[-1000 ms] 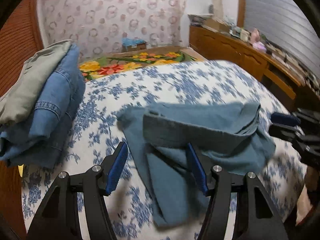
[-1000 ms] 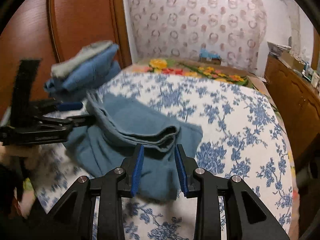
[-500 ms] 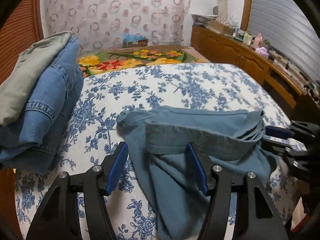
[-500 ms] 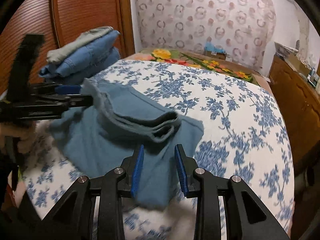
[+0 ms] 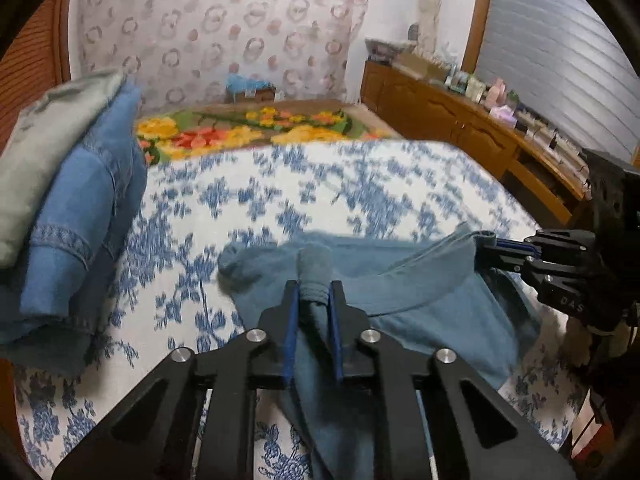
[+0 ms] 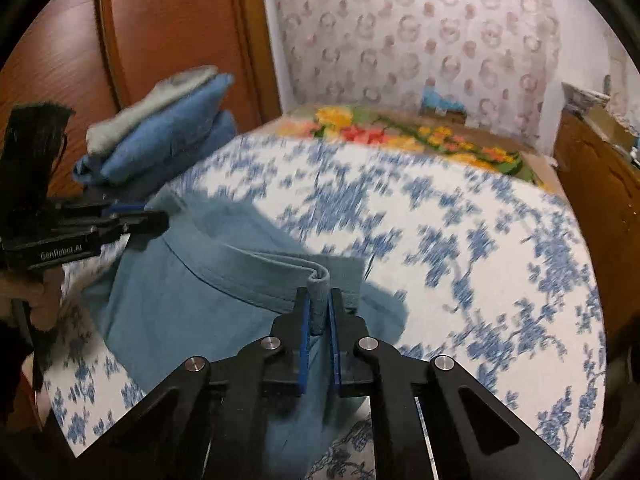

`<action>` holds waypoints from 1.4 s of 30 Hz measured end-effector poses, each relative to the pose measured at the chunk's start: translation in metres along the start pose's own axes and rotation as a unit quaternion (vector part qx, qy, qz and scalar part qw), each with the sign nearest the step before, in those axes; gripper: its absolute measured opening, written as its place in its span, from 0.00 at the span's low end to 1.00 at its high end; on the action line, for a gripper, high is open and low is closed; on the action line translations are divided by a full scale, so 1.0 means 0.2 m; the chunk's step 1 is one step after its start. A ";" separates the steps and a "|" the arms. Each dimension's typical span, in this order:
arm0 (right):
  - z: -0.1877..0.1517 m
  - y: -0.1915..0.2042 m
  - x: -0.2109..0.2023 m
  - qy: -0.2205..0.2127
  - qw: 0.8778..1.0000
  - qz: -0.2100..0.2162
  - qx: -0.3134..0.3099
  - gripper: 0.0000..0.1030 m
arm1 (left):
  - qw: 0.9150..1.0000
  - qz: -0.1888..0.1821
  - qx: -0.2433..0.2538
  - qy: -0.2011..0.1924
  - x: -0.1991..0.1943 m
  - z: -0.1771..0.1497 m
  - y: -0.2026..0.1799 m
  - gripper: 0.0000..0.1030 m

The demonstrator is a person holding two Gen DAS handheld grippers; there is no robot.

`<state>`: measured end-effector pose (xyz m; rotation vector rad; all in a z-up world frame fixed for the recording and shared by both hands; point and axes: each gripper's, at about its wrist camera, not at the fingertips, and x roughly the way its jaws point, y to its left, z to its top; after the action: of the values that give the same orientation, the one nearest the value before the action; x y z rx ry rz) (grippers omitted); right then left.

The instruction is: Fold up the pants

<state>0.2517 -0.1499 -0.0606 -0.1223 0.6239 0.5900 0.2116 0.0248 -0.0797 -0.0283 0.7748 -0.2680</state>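
Note:
Teal-blue pants [image 5: 400,292] lie partly folded on the bed with the blue-flowered white cover [image 5: 320,184]. My left gripper [image 5: 314,300] is shut on the left end of the pants' waistband. My right gripper [image 6: 318,304] is shut on the other end of the waistband [image 6: 248,270], which stretches between them. The pants [image 6: 192,304] hang lifted from both grippers, legs trailing down to the cover. The right gripper also shows in the left wrist view [image 5: 490,250], and the left gripper shows in the right wrist view [image 6: 156,220].
A stack of folded jeans and a grey-green garment [image 5: 68,184] sits at the bed's left side by a wooden wardrobe [image 6: 160,32]. A flowered blanket [image 5: 248,128] lies at the far end. A wooden sideboard [image 5: 460,120] with clutter runs along the right.
Both grippers closed from open onto the waistband ends and lifted the pants off the cover. The view is blurred by motion.

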 end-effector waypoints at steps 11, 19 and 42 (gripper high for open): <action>0.00 0.04 0.08 0.027 0.998 -0.054 0.000 0.07 | 1.000 0.018 -0.008 0.020 0.05 0.07 -0.01 0.23; 0.02 0.03 0.02 0.022 0.998 -0.050 0.018 0.17 | 1.000 0.017 -0.011 0.006 -0.07 0.01 0.02 0.56; -0.30 0.12 -0.31 0.037 0.999 -0.031 0.013 0.27 | 0.999 0.038 -0.002 0.035 -0.08 -0.31 -0.03 0.62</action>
<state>0.1667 -0.1759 -0.0720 -0.1386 0.6980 0.5192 0.1563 0.0275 -0.1136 0.0062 0.8439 -0.1949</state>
